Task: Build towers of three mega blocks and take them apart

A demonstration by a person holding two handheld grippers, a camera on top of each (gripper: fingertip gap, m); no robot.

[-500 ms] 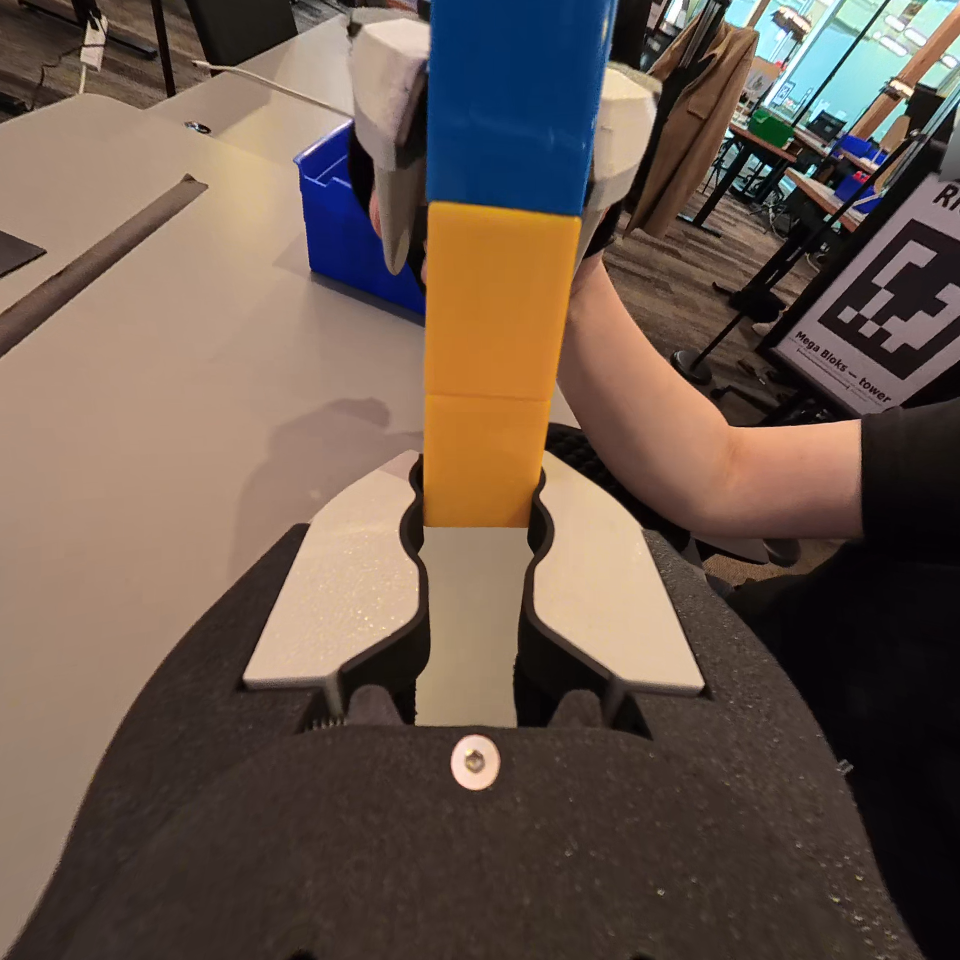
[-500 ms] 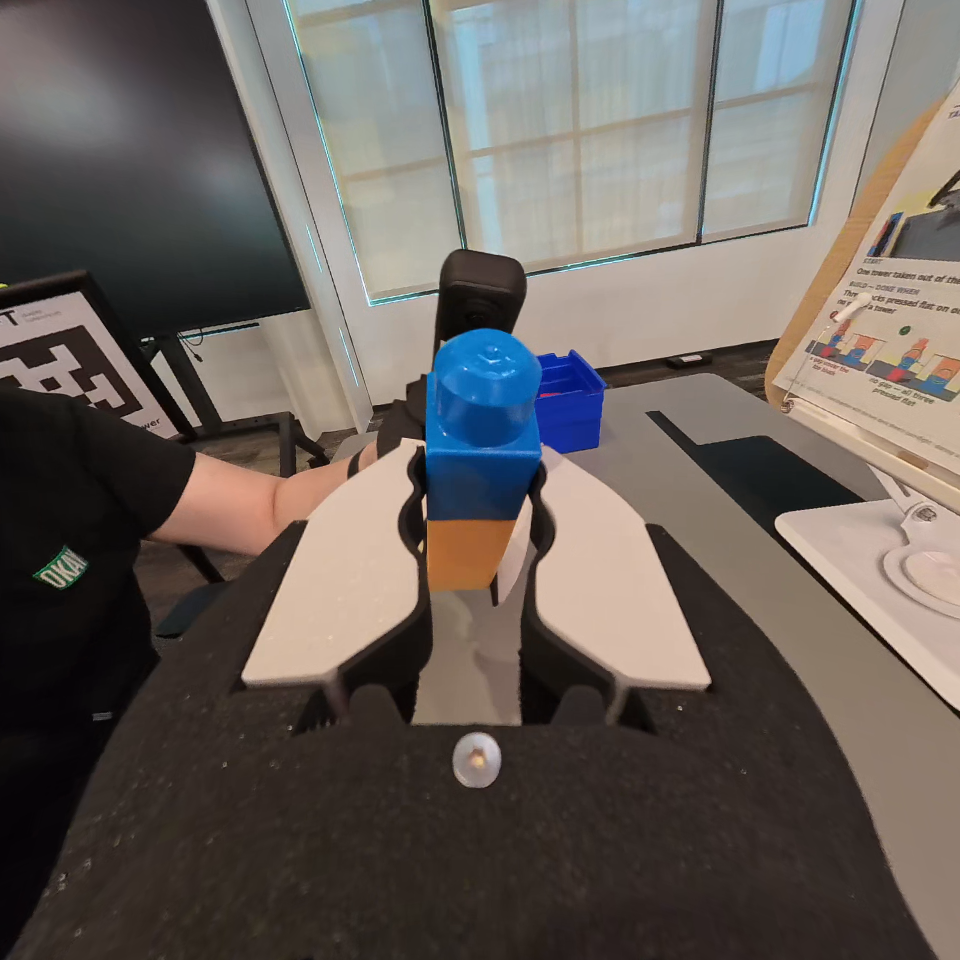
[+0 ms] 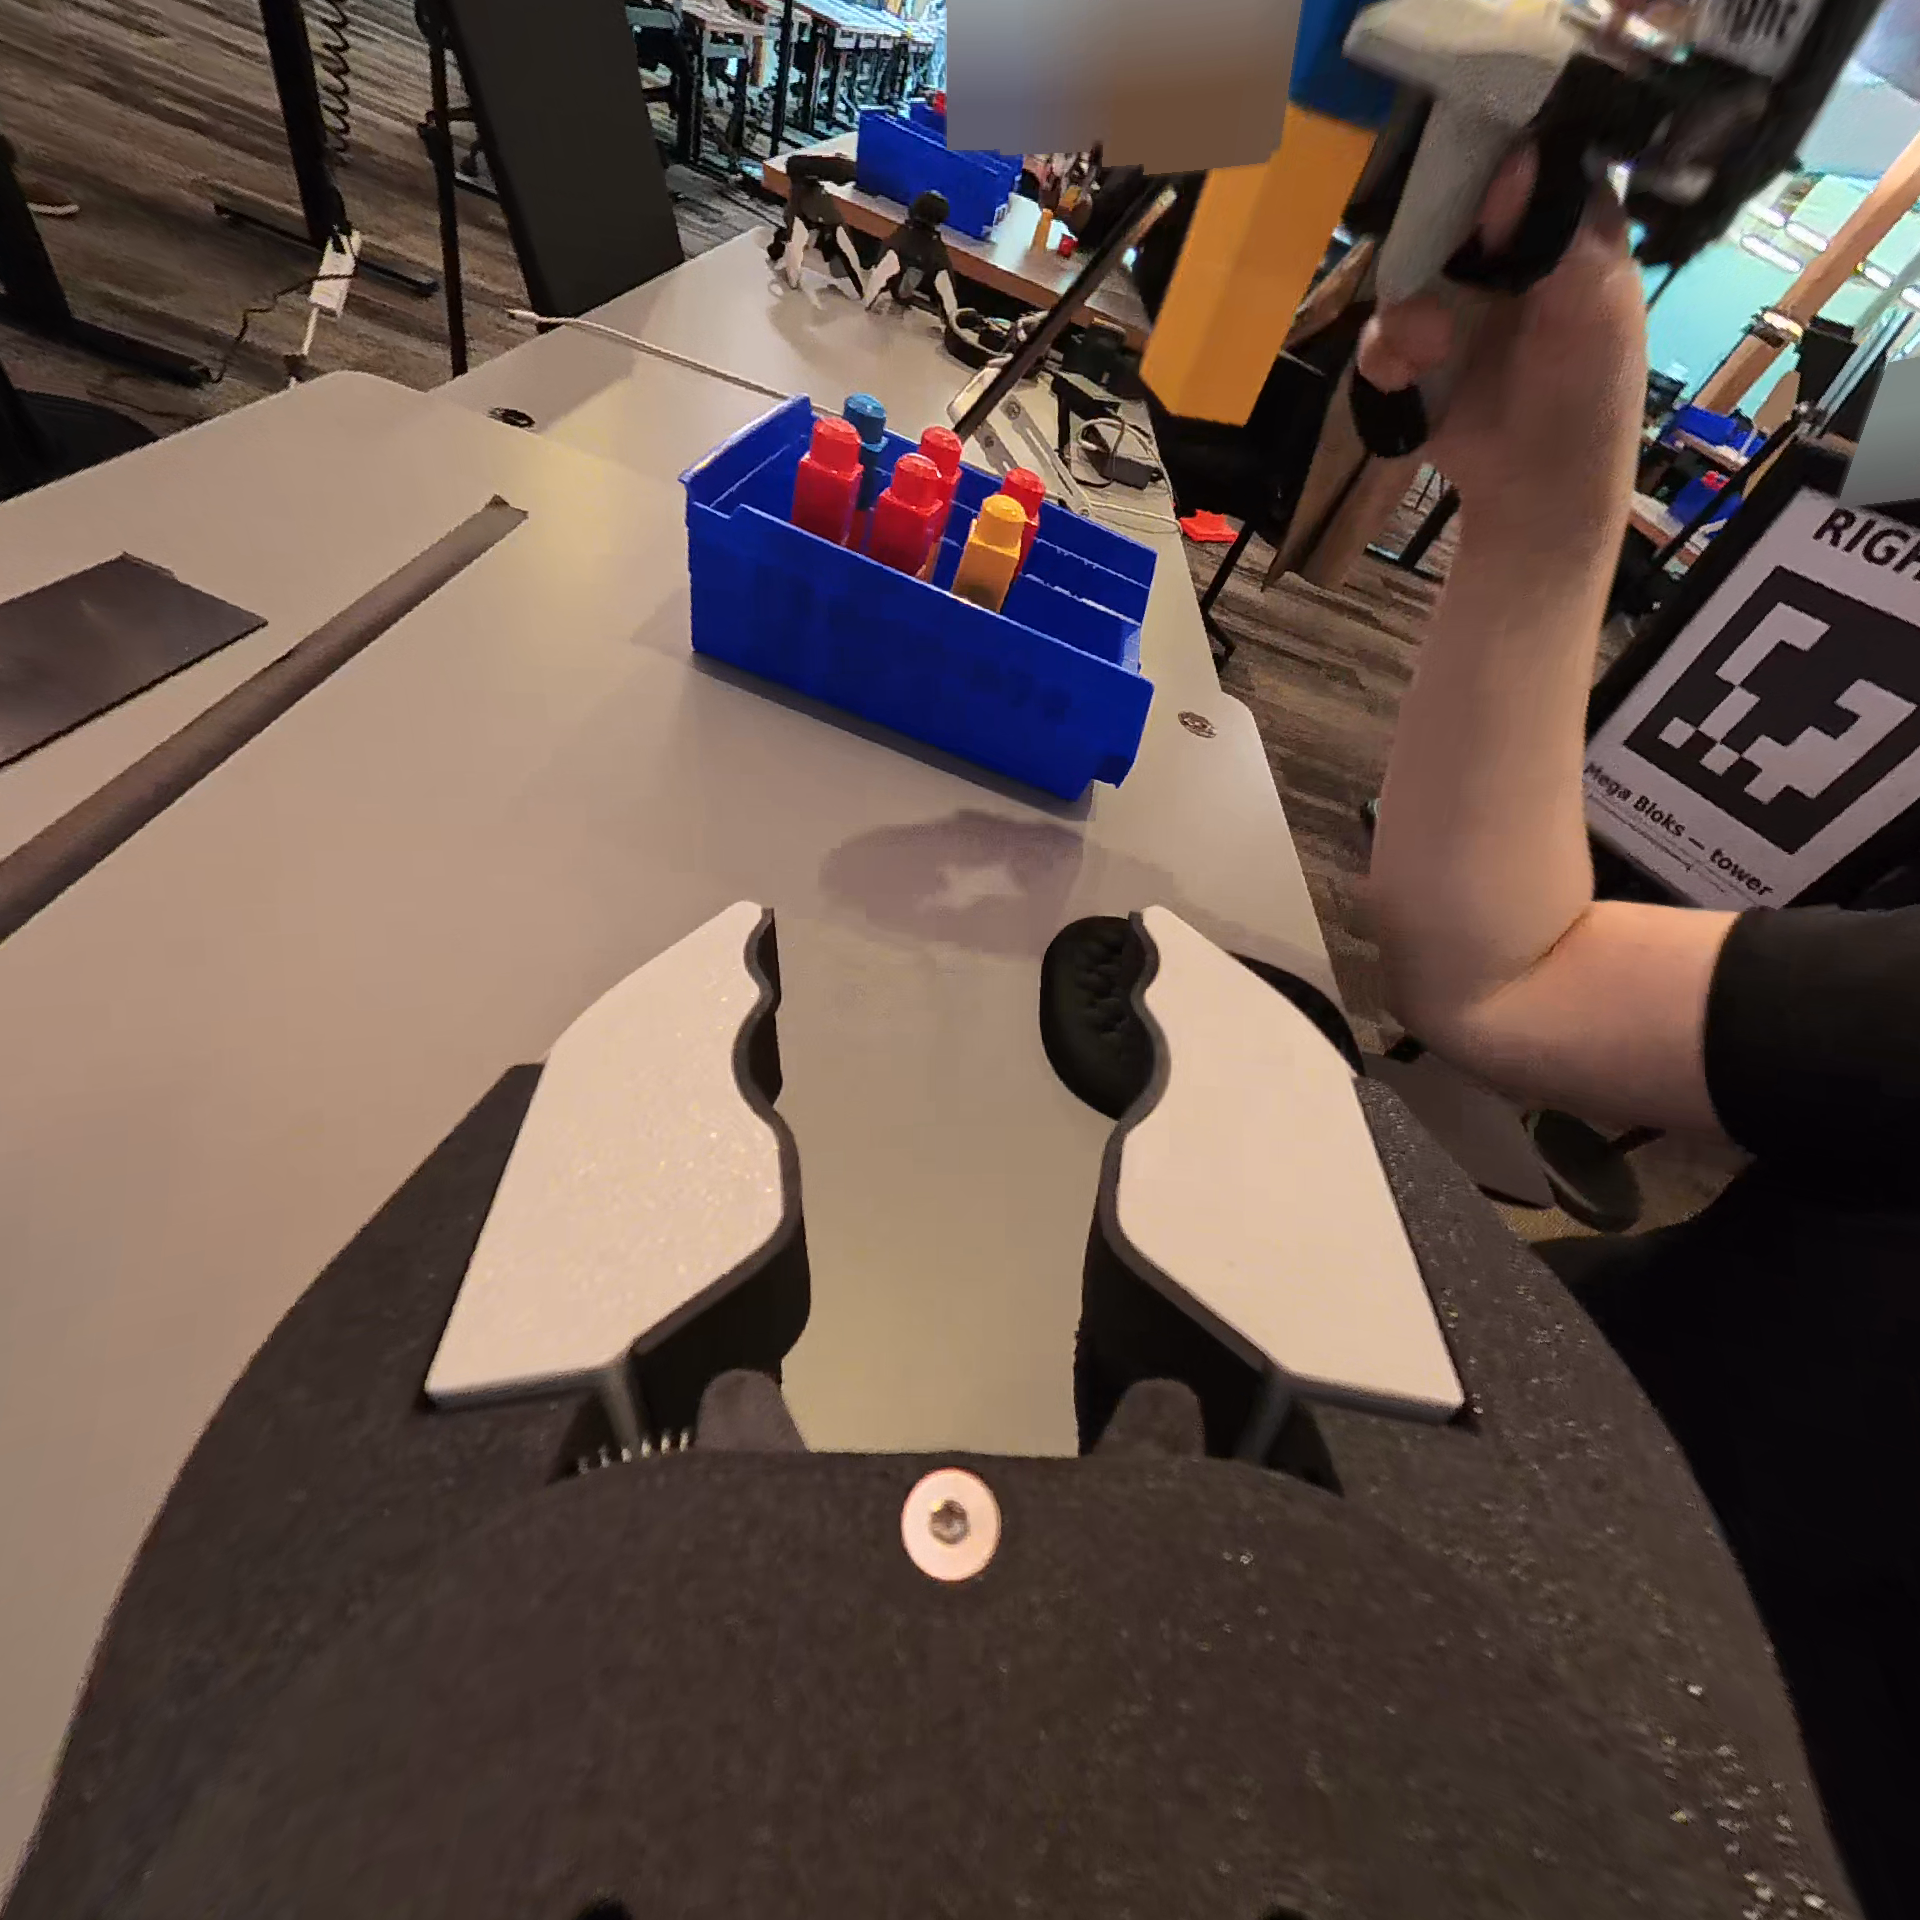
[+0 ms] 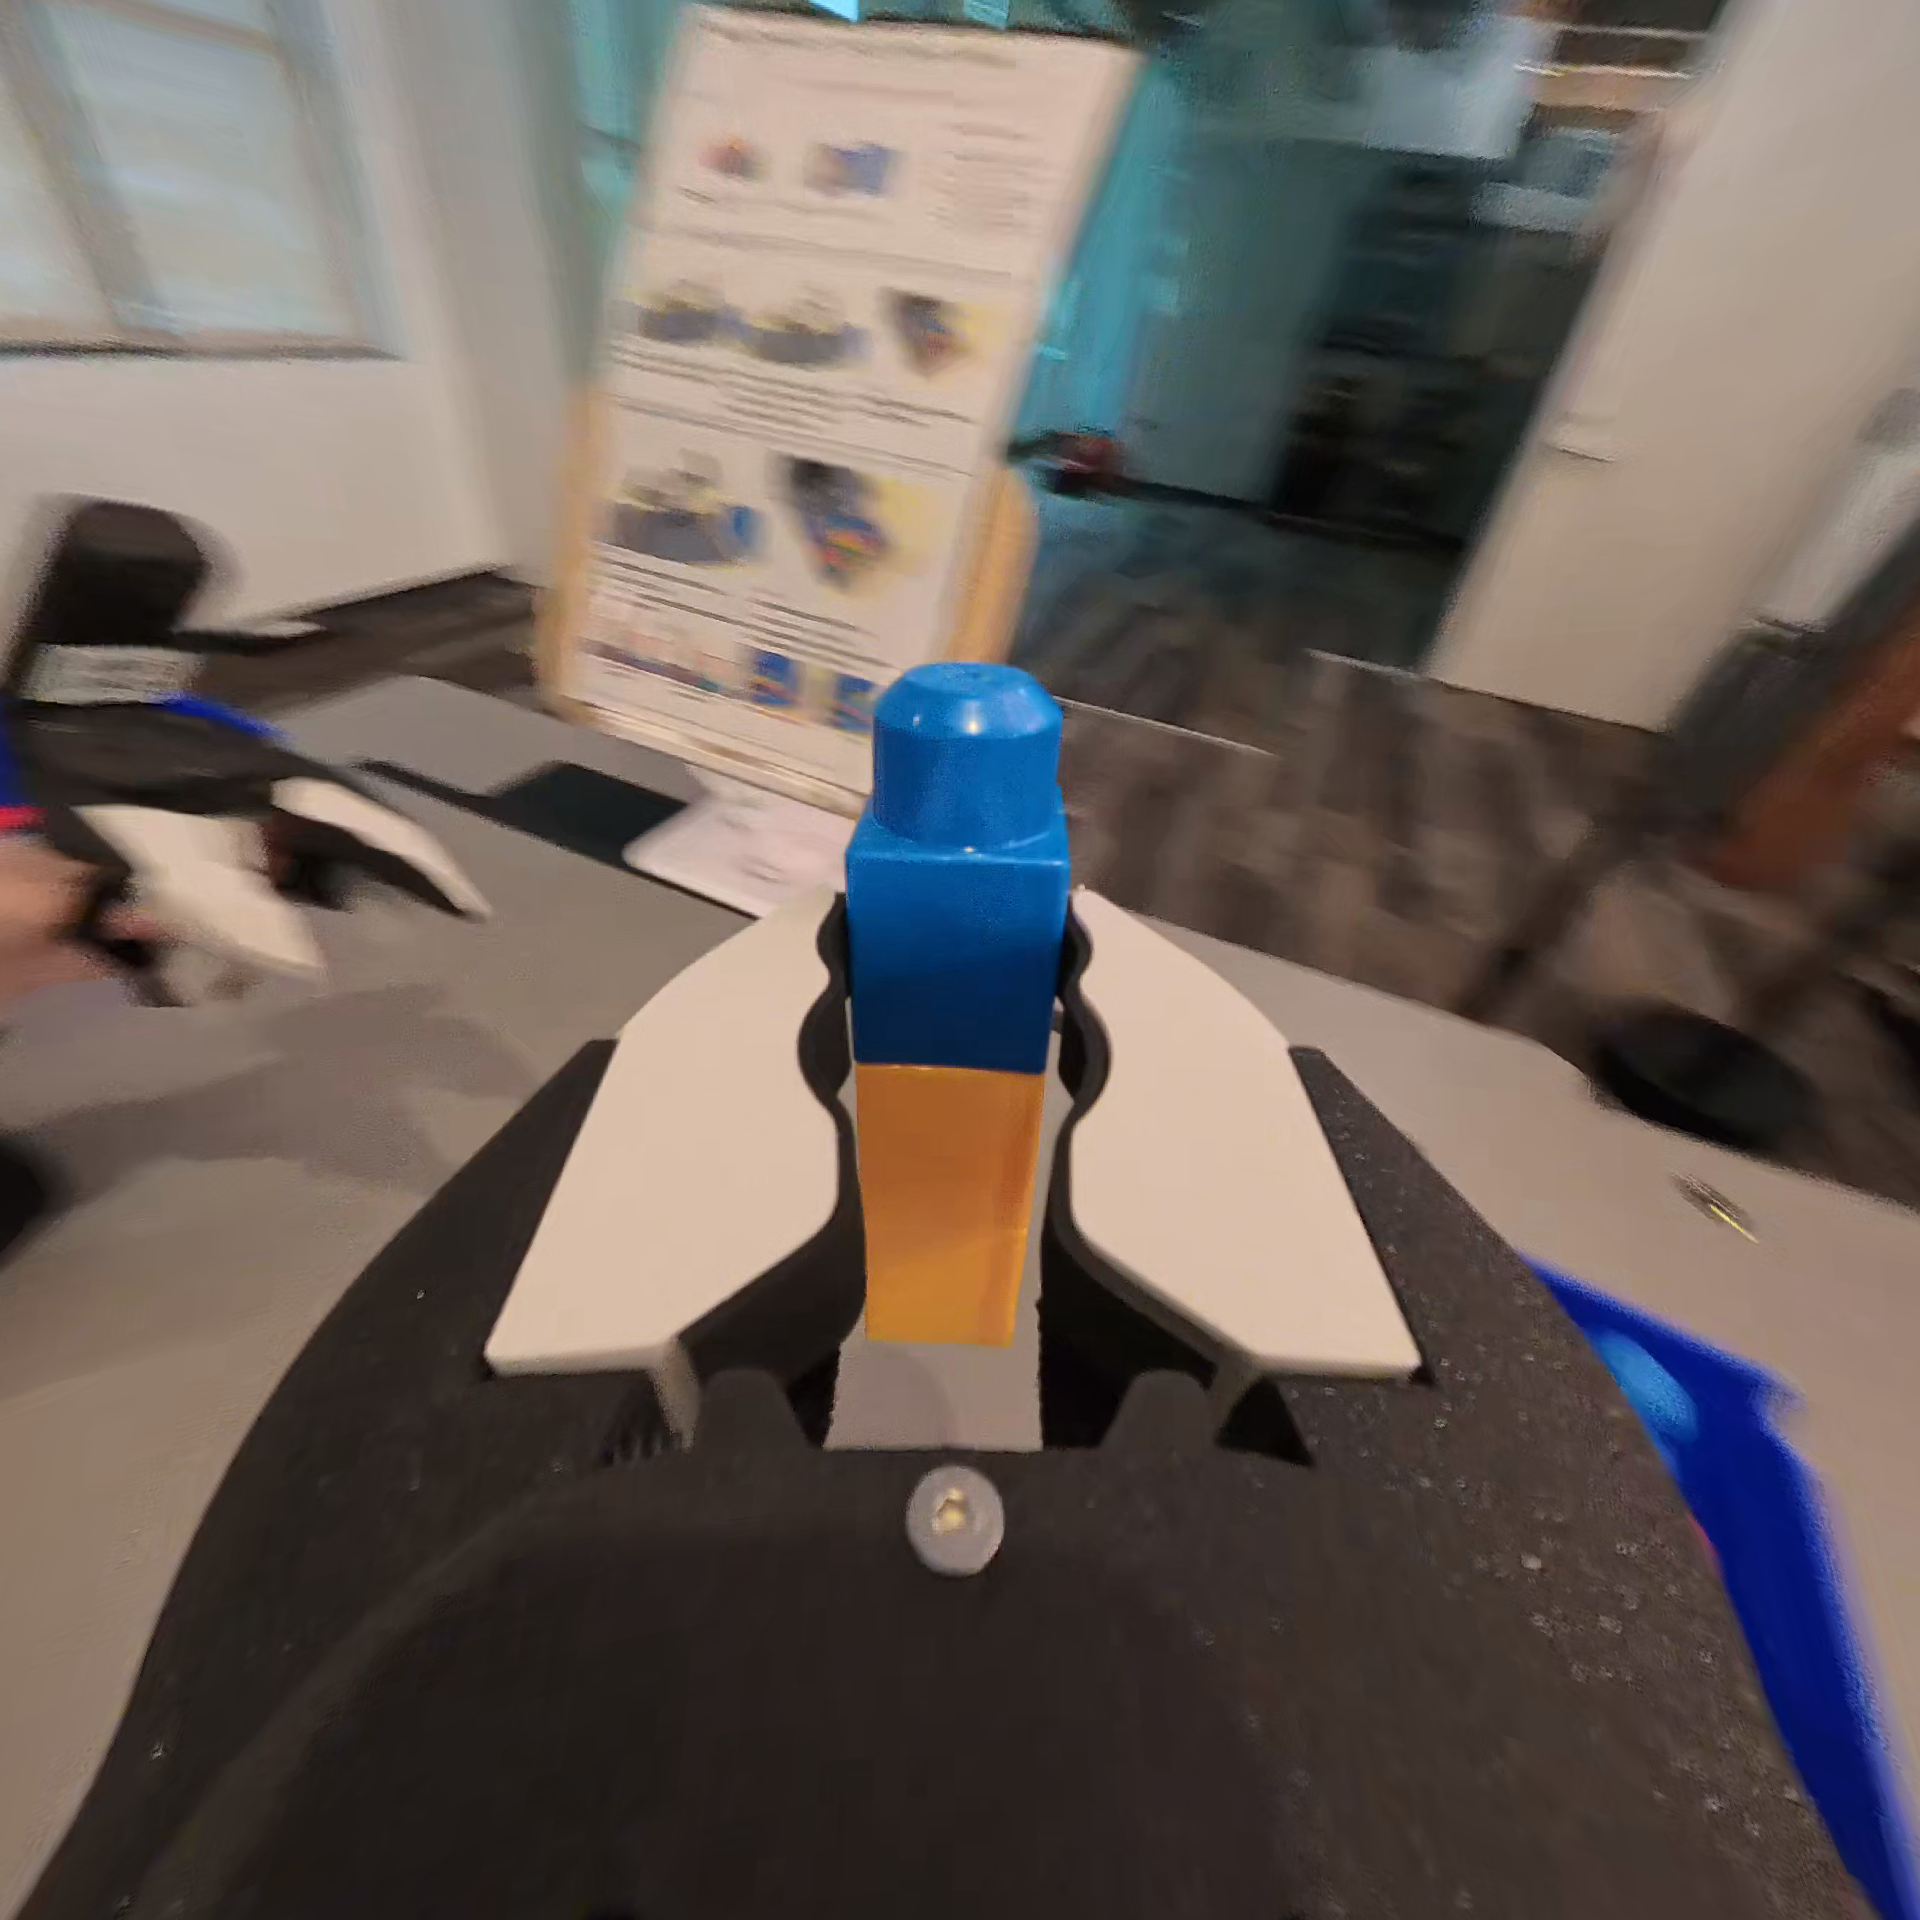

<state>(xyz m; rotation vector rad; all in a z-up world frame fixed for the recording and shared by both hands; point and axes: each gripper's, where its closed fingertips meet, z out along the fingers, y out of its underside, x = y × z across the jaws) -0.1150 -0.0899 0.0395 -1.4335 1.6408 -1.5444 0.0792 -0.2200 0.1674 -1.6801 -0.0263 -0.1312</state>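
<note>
My right gripper (image 4: 956, 935) is shut on the blue top block (image 4: 956, 935) of a tower, and two yellow blocks (image 4: 951, 1195) hang below it. In the left wrist view the tower (image 3: 1247, 270) is raised at the top right, with one of the right gripper's fingers (image 3: 1439, 177) beside it. My left gripper (image 3: 951, 935) is open and empty over the grey table (image 3: 416, 935). It also shows blurred at the left of the right wrist view (image 4: 260, 883).
A blue bin (image 3: 914, 665) with several red blocks, a blue one and a yellow one stands mid-table ahead of the left gripper; its corner shows in the right wrist view (image 4: 1766, 1507). A person's forearm (image 3: 1486, 727) rises at the right. An instruction board (image 4: 821, 395) stands at the back. Spacing between my two grippers at the tips: around 25 cm.
My left gripper has let go of the tower's bottom yellow block, opened and drawn back. My right gripper has lifted the whole tower up and swung it to the right.
</note>
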